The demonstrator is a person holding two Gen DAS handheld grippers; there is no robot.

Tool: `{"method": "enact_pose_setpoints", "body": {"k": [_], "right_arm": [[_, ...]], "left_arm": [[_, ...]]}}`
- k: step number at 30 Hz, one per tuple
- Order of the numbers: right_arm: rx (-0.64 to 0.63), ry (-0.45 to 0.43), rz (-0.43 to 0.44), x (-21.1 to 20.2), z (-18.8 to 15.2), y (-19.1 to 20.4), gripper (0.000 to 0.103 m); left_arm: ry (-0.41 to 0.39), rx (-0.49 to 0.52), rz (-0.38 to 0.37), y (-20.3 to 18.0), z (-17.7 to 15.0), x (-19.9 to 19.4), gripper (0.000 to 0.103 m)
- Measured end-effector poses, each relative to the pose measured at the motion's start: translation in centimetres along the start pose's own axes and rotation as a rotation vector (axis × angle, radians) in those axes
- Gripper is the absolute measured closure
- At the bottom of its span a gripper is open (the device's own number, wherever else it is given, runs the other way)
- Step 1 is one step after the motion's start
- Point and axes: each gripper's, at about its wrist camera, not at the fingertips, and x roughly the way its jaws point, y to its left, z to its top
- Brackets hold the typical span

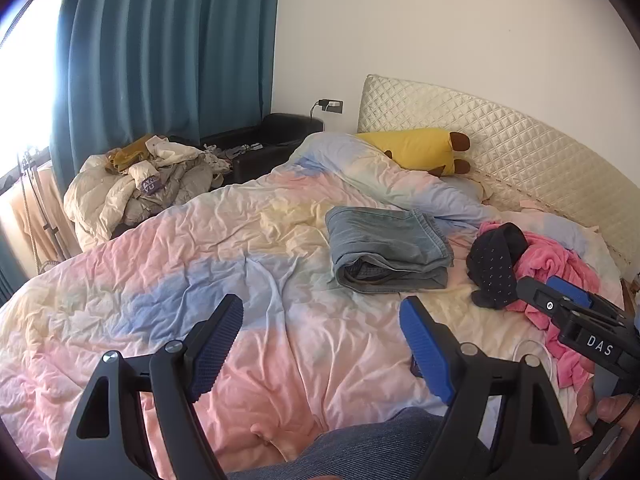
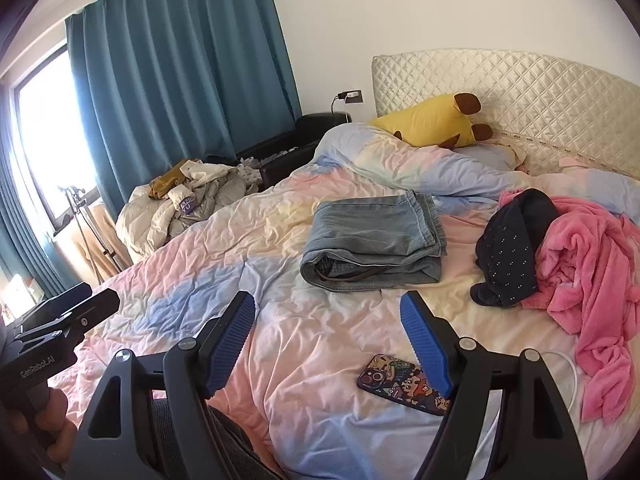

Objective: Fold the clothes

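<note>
- Pastel tie-dye duvet (image 2: pixel 280 240), crumpled in pink, blue and cream, covers a bed whose quilted cream headboard (image 2: pixel 520 92) stands against a white wall.
- Teal curtains (image 2: pixel 180 80) hang beside a bright window at the far left; glare washes out whatever lies beyond the glass.
- Folded blue jeans (image 2: pixel 372 240) lie in a flat stack near the middle of the duvet, well apart from both tools.
- Heaped toward the right edge of the bed, a pink fleece garment (image 2: pixel 592 280) lies unfolded with a dark dotted garment (image 2: pixel 508 256) draped against it; their exact cut cannot be made out.
- Left gripper (image 1: pixel 320 344) hovers over the near edge of the duvet, its blue-padded fingers spread and empty.
- Right gripper (image 2: pixel 328 344) hangs likewise with fingers wide apart and nothing between them; in the left wrist view only part of its body shows, cut off at the frame edge.
- One finger of the right gripper partly hides a phone in a cartoon case (image 2: pixel 400 384) lying on the duvet, with a white cable (image 2: pixel 568 364) looping just beside it.
- Yellow plush toy (image 2: pixel 436 120) rests at the headboard, half tucked under the duvet.
- Beyond the bed's far left edge sits a jumbled pile of pale clothing (image 2: pixel 188 204), and behind it a black box (image 2: pixel 296 140) whose contents are too small to tell.
</note>
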Motion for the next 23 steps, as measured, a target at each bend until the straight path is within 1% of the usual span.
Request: {"method": "enact_pose_setpoints", "body": {"k": [11, 23], "right_arm": [[-0.011, -0.009, -0.019, -0.5, -0.7, 1.1, 0.027], [-0.008, -0.009, -0.031, -0.2, -1.2, 1.7, 0.027]], "left_arm": [[-0.015, 0.026, 0.017, -0.3, -0.6, -0.6, 0.020], [-0.001, -0.010, 0.023, 0.9, -0.9, -0.2, 0.020]]}}
